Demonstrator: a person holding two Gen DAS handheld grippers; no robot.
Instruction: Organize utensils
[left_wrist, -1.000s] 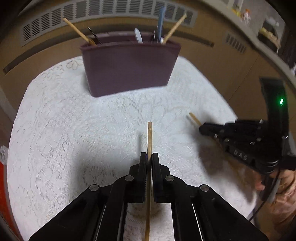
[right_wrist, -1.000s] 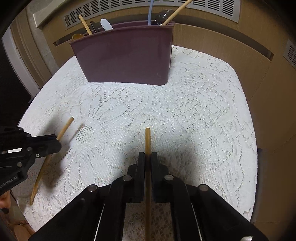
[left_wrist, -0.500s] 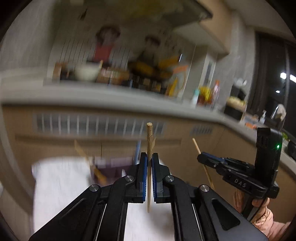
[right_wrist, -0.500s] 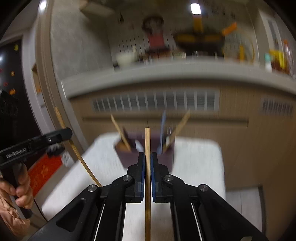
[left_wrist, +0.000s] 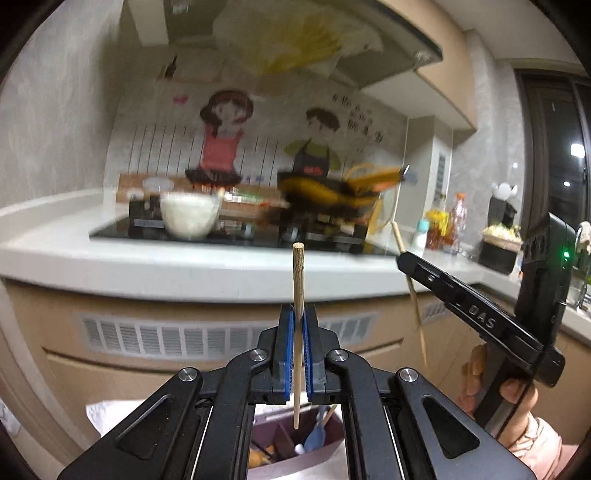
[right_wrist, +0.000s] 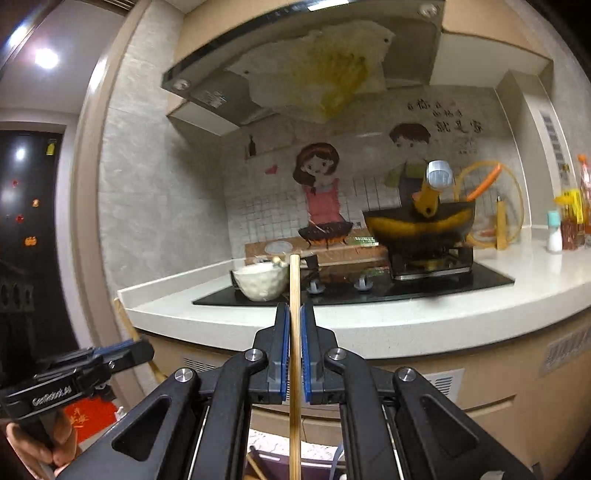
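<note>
My left gripper (left_wrist: 298, 314) is shut on a wooden chopstick (left_wrist: 297, 273) that stands upright between its blue pads; its lower tip hangs above the maroon utensil holder (left_wrist: 295, 443), seen low in the left wrist view with a blue spoon and other utensils inside. My right gripper (right_wrist: 294, 314) is shut on a second wooden chopstick (right_wrist: 294, 280), also upright. Each gripper shows in the other's view: the right one (left_wrist: 404, 258) at the right with its chopstick (left_wrist: 415, 306), the left one (right_wrist: 142, 349) at the lower left. The holder's rim (right_wrist: 269, 463) peeks in below.
A kitchen counter (left_wrist: 184, 273) runs ahead with a black hob, a white bowl (left_wrist: 188, 218) and a dark wok (right_wrist: 421, 225). Bottles (left_wrist: 443, 221) stand at the right. The white lace tablecloth (left_wrist: 107, 417) lies far below. A hand (left_wrist: 517, 398) holds the right gripper's handle.
Both grippers rose from just above the tablecloth and tilted up toward level, each keeping its chopstick. The holder slid from the top of the views to the bottom edge.
</note>
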